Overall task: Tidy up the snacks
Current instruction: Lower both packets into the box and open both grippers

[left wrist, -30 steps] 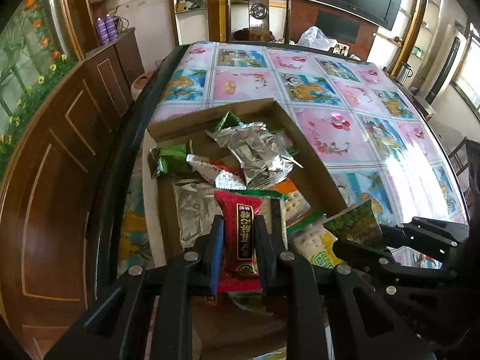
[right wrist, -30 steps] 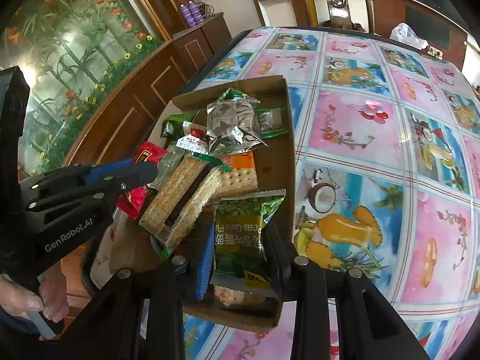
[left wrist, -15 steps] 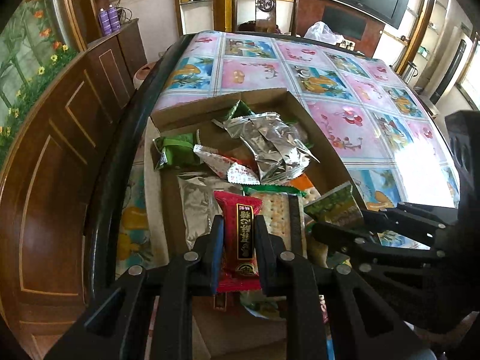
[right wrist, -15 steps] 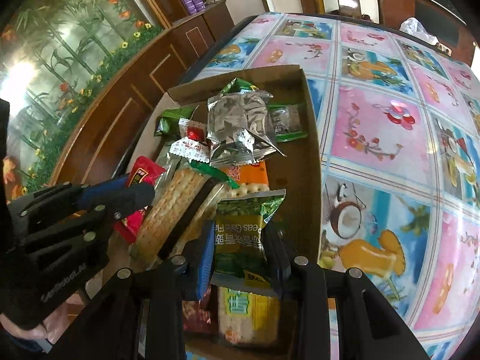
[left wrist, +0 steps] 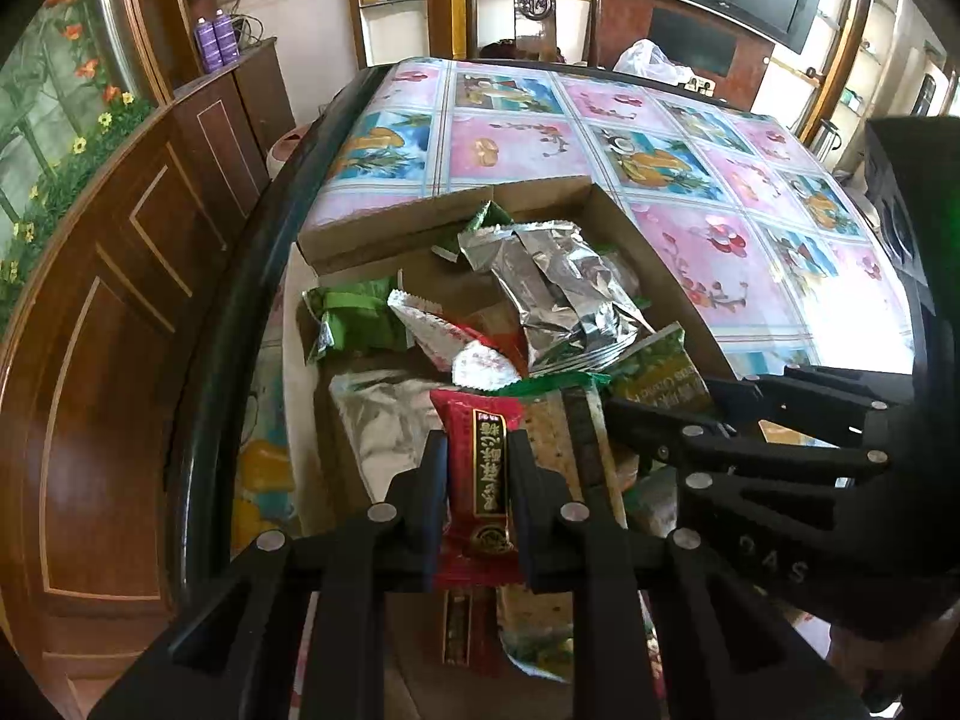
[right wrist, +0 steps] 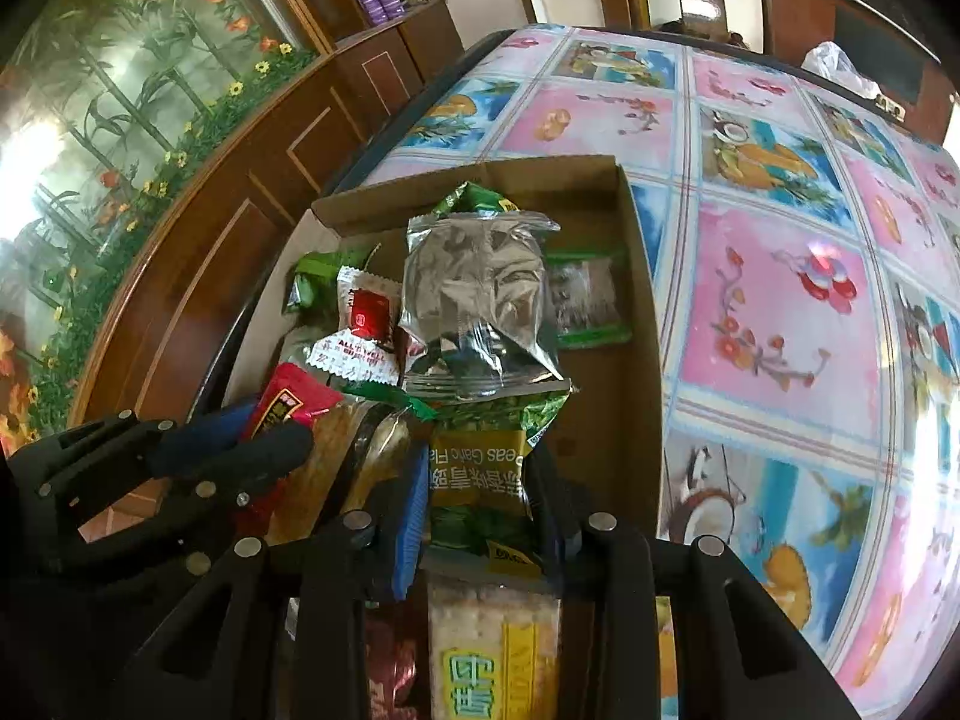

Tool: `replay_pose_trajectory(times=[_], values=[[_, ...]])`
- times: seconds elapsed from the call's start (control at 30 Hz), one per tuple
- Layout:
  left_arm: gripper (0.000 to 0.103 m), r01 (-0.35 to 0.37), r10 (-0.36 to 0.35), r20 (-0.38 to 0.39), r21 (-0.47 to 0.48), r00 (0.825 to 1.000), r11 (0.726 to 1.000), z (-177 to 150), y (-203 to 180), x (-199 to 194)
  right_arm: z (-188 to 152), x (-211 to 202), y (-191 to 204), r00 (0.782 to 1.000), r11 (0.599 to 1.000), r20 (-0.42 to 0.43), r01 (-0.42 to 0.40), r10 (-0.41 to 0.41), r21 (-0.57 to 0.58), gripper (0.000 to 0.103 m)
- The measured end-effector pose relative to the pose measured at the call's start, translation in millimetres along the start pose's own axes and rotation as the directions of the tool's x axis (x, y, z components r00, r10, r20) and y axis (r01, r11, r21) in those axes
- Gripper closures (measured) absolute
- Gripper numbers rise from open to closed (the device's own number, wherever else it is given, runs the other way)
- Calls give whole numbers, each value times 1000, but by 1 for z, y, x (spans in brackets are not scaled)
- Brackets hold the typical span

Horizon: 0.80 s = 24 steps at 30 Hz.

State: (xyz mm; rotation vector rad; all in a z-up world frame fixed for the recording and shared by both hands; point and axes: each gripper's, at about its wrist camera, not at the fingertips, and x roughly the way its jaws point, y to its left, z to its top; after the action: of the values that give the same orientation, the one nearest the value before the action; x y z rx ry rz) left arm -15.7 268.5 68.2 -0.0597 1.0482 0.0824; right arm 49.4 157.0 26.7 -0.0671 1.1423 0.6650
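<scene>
The surface [right wrist: 774, 312] wore a glossy cloth of pink and blue picture squares inside a dark rounded rim. A shallow cardboard box [right wrist: 642, 324] heaped with snack packets lay directly on it, toward nine o'clock by the rim. A white plastic bag [left wrist: 651, 57] sat at the far edge, near one o'clock.

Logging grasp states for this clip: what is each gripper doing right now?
Left gripper: closed on the red snack packet.
Right gripper: closed on the green pea snack packet.
</scene>
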Motion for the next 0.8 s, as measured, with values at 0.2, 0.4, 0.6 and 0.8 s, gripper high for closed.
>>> replay_pose_trajectory(times=[0.2, 0.4, 0.6, 0.8], values=[[84, -13, 13, 17, -3, 1000, 1000, 7, 3, 6, 14, 7, 0, 1000, 1000, 8, 2, -2, -7, 68], [84, -27, 27, 28, -5, 999, 1000, 12, 5, 12, 27, 13, -2, 1000, 1000, 21, 9, -9, -11, 67], [84, -43, 42, 48, 12, 998, 999, 14, 2, 14, 30, 14, -4, 1000, 1000, 14, 3, -3, -10, 66], [84, -48, 47, 54, 20, 997, 999, 11, -5, 13, 27, 10, -9, 1000, 1000, 1, -17, 17, 19, 65]])
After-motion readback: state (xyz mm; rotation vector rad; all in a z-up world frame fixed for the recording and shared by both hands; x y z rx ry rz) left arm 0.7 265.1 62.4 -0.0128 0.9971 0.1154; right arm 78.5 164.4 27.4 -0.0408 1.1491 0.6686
